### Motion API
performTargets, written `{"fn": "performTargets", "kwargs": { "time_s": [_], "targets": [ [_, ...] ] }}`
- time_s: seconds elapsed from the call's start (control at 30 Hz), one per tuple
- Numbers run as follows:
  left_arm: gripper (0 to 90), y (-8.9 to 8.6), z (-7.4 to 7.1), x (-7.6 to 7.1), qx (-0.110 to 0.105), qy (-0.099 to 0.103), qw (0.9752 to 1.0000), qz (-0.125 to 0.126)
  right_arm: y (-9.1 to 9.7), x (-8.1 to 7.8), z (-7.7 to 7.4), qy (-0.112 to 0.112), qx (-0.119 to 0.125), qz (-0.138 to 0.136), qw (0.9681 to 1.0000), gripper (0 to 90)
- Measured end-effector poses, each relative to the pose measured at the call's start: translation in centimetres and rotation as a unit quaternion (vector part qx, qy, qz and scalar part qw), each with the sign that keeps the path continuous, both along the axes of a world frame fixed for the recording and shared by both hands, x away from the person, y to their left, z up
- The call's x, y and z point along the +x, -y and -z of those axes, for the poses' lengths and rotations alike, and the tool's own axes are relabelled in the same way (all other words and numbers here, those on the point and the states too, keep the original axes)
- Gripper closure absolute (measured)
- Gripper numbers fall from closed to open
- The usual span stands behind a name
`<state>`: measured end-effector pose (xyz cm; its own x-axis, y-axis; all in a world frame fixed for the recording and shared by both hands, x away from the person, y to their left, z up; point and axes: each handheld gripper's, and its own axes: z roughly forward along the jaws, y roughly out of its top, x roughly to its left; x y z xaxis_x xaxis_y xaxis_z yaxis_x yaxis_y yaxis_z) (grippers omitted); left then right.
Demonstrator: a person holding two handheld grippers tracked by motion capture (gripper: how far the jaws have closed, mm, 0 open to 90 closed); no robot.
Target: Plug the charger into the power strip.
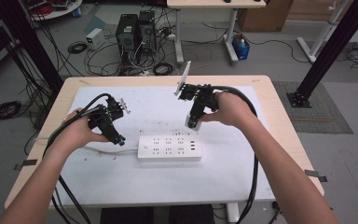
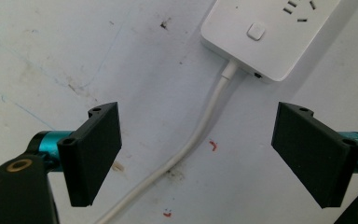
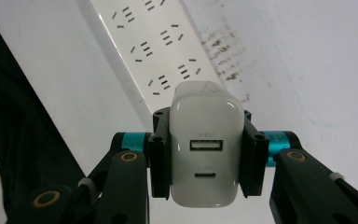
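A white power strip (image 1: 169, 148) lies on the white mat, its cord (image 2: 200, 123) running off to the left. My right gripper (image 1: 193, 122) hangs just above the strip's right half, jaws pointing down. It is shut on a white USB charger (image 3: 206, 147) with two ports facing the camera; the strip's sockets (image 3: 161, 51) lie beyond it. My left gripper (image 1: 119, 139) sits left of the strip, low over the mat. Its jaws stand wide open on either side of the cord (image 1: 112, 150), with the strip's switch end (image 2: 256, 31) ahead.
The white mat (image 1: 223, 168) covers most of the wooden table (image 1: 279, 112), with brown stains (image 1: 172, 123) behind the strip. Black cables trail from both grippers off the front edge. Computers and cable tangles sit on the floor beyond the table.
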<state>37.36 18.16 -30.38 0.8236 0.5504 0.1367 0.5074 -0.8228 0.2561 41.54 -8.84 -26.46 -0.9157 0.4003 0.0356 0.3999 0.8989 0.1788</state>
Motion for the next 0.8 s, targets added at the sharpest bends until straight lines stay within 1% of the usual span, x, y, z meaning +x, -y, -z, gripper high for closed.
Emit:
{"fn": "performTargets", "kwargs": {
  "time_s": [0.03,0.07,0.1,0.13,0.17,0.2,0.23,0.27,0.3,0.33,0.37,0.4,0.43,0.47,0.5,0.53,0.57,0.6,0.63,0.7,0.73,0.77,0.8],
  "targets": [
    [16.0,0.0,-0.1,0.0,-0.001,0.002,1.0,0.004,0.0,0.0,0.0,0.0,0.0,0.0,1.0,62.2],
    [16.0,0.0,-0.1,-0.1,-0.002,0.0,1.0,0.007,-1.1,0.1,1.3,-0.009,-0.003,-0.025,0.9996,62.2],
    [16.0,0.0,-0.1,-0.2,-0.004,0.0,1.0,0.007,-1.1,0.1,1.3,-0.009,-0.003,-0.025,0.9996,62.2],
    [16.0,-0.1,-0.1,-0.2,0.0,0.001,0.9999,0.01,-2.1,0.2,2.6,-0.015,-0.01,-0.045,0.9988,62.2],
    [16.0,-0.1,-0.2,-0.3,-0.001,0.001,1.0,0.008,-2.1,0.2,2.6,-0.015,-0.01,-0.045,0.9988,62.2],
    [16.0,-0.2,-0.2,-0.4,-0.003,0.001,1.0,0.008,-2.5,0.3,3.2,-0.014,-0.017,-0.058,0.9981,62.3],
    [16.0,-0.4,-0.3,-0.4,-0.007,0.001,1.0,0.006,-3.3,0.4,4.3,-0.018,-0.031,-0.076,0.9964,62.3],
    [16.0,-0.4,-0.3,-0.4,-0.007,0.001,1.0,0.006,-3.6,0.5,4.8,-0.012,-0.035,-0.091,0.9952,62.3],
    [16.0,-0.6,-0.3,-0.4,-0.008,0.003,1.0,0.004,-3.6,0.5,4.8,-0.012,-0.035,-0.091,0.9952,62.3],
    [15.9,-0.7,-0.4,-0.5,-0.01,0.004,0.9999,0.002,-3.8,0.6,5.2,-0.004,-0.042,-0.101,0.994,62.3],
    [15.9,-0.8,-0.4,-0.6,-0.011,0.007,0.9999,0.002,-4.1,0.7,5.6,-0.006,-0.046,-0.106,0.9933,62.3],
    [16.0,-1.0,-0.4,-0.8,-0.015,0.006,0.9999,0.0,-4.4,0.8,6.4,-0.002,-0.05,-0.127,0.9906,62.3],
    [16.0,-1.0,-0.4,-0.8,-0.015,0.006,0.9999,0.0,-4.5,0.9,6.8,-0.004,-0.055,-0.14,0.9886,62.3],
    [16.0,-1.1,-0.3,-0.9,-0.014,0.005,0.9999,-0.001,-4.6,0.8,7.2,-0.004,-0.054,-0.145,0.988,62.3],
    [16.0,-1.1,-0.3,-0.9,-0.014,0.005,0.9999,-0.001,-4.6,0.8,7.2,-0.004,-0.054,-0.145,0.988,62.3],
    [16.0,-1.2,-0.4,-0.9,-0.009,0.003,0.9999,0.005,-4.7,0.8,7.6,0.004,-0.059,-0.152,0.9866,62.3],
    [16.0,-1.2,-0.3,-1.1,-0.014,0.006,0.9999,0.0,-4.9,0.9,8.2,0.004,-0.066,-0.159,0.9851,62.4],
    [16.0,-1.2,-0.3,-1.1,-0.013,0.007,0.9999,0.001,-4.9,0.9,8.2,0.004,-0.066,-0.159,0.9851,62.4],
    [16.0,-1.3,-0.3,-1.2,-0.016,0.009,0.9998,0.0,-4.9,1.1,8.2,0.006,-0.057,-0.165,0.9847,62.4],
    [16.0,-1.3,-0.3,-1.2,-0.015,0.008,0.9999,0.0,-4.9,1.1,8.2,0.006,-0.057,-0.165,0.9847,62.4],
    [16.0,-1.4,-0.3,-1.3,-0.016,0.006,0.9999,-0.002,-5.1,0.8,8.6,0.004,-0.07,-0.183,0.9807,62.4],
    [16.0,-1.5,-0.4,-1.3,-0.013,0.005,0.9999,0.0,-5.1,0.8,8.6,0.005,-0.069,-0.185,0.9802,62.4],
    [16.0,-1.6,-0.3,-1.3,-0.016,0.007,0.9998,-0.004,-5.2,0.9,8.6,0.007,-0.067,-0.187,0.9801,62.5]
  ]
}}
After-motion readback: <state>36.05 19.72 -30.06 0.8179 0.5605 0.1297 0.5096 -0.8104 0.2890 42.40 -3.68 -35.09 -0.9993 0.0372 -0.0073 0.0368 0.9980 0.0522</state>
